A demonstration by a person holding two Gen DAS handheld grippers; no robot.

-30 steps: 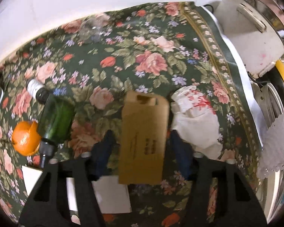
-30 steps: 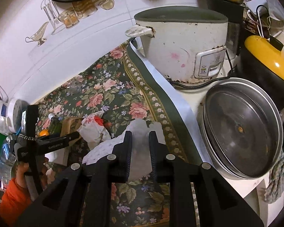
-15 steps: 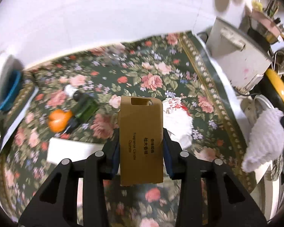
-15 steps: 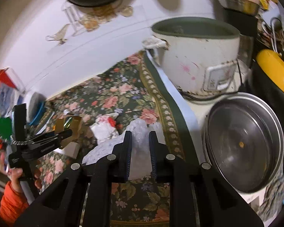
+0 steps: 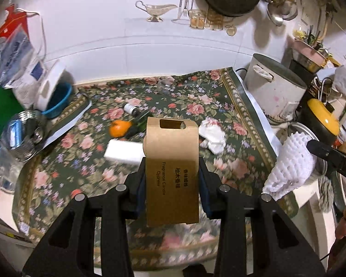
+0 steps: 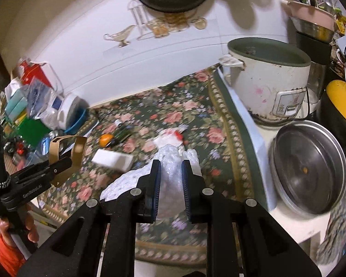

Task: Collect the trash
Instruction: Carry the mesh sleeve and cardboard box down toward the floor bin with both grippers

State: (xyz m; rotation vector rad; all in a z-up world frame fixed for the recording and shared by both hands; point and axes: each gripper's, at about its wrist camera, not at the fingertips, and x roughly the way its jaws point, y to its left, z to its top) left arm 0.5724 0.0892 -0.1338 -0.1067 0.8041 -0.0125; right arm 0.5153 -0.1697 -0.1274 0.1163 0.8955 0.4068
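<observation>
My left gripper [image 5: 171, 173] is shut on a brown cardboard box [image 5: 172, 161] and holds it well above the floral tablecloth [image 5: 196, 106]; the box also shows in the right wrist view [image 6: 67, 154]. My right gripper [image 6: 170, 175] is shut on a white foam net [image 6: 170, 168], also seen in the left wrist view [image 5: 290, 164]. On the cloth lie a crumpled white paper [image 5: 213, 133], a white box [image 5: 123, 151], an orange [image 5: 118, 128] and a green bottle [image 5: 136, 115].
A white rice cooker [image 6: 267, 87] and a steel pot lid [image 6: 309, 168] stand at the right. A yellow appliance [image 5: 324, 117] is behind them. Steel cup [image 5: 26, 133], blue bowl [image 5: 57, 103] and bags crowd the left. The wall is behind.
Both grippers have risen and drawn back from the table, carrying the box and the foam net. The left gripper closed on the box a second ago.
</observation>
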